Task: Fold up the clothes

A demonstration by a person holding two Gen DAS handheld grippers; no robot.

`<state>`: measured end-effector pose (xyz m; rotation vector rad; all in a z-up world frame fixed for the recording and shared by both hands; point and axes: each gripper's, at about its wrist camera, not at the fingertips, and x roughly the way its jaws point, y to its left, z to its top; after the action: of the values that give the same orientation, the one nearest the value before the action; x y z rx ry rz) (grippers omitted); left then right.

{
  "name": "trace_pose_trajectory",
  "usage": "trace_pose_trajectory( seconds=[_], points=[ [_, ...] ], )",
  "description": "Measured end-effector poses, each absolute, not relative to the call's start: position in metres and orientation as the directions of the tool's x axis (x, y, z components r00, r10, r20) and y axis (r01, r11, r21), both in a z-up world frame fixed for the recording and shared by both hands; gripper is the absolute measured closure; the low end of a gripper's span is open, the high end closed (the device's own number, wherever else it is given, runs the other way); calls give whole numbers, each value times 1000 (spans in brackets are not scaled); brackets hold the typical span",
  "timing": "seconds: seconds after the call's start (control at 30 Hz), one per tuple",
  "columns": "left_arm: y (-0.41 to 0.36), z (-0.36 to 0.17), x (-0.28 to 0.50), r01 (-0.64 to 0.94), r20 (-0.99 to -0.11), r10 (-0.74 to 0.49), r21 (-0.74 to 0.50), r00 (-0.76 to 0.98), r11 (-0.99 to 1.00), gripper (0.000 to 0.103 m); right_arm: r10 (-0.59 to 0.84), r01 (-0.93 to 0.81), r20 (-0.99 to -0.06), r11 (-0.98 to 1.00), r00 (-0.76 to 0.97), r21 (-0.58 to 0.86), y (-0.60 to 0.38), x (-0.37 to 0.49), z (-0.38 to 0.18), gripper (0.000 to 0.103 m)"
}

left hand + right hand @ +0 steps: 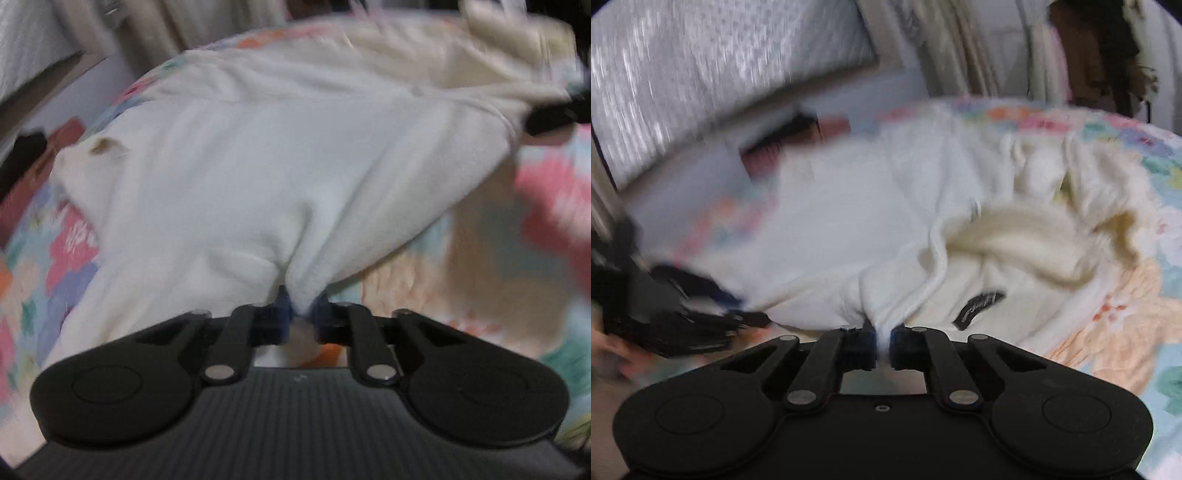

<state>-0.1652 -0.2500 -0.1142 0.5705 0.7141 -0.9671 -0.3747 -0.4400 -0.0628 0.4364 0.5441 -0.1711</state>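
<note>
Bed (461,266) with a floral quilt takes up most of both views. On it lies one white garment (240,177), spread loosely, still bunched and rumpled on the side with the dark neck label (979,306). No crisp fold anywhere, so I judge the fold barely started: grip done, the lift and fold-over still to do.

Garment sits mid-bed, and bare quilt shows beside it in both views, so there's room to lay it flat there. The bed edge runs close behind the garment, with floor and a pale wall past it; I'd not pull that way. Dark blurred stuff low at the left of my right view, can't tell what.

My left gripper (301,314) is clamped on a pinch of the hem, cloth puckering into the jaws. My right gripper (882,339) is likewise pinching cloth near the label.
</note>
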Motion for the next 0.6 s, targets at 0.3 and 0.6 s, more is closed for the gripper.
trace_pose_trajectory(
  seconds=[0.3, 0.6],
  points=[
    [-224, -105, -174, 835, -798, -496, 16, 342, 550, 92, 35, 298, -714, 893, 699, 336, -439, -362, -106, 96],
    [-196, -64, -173, 840, -759, -560, -32, 332, 542, 81, 50, 324, -791, 895, 609, 306, -439, -347, -107, 93]
  ],
)
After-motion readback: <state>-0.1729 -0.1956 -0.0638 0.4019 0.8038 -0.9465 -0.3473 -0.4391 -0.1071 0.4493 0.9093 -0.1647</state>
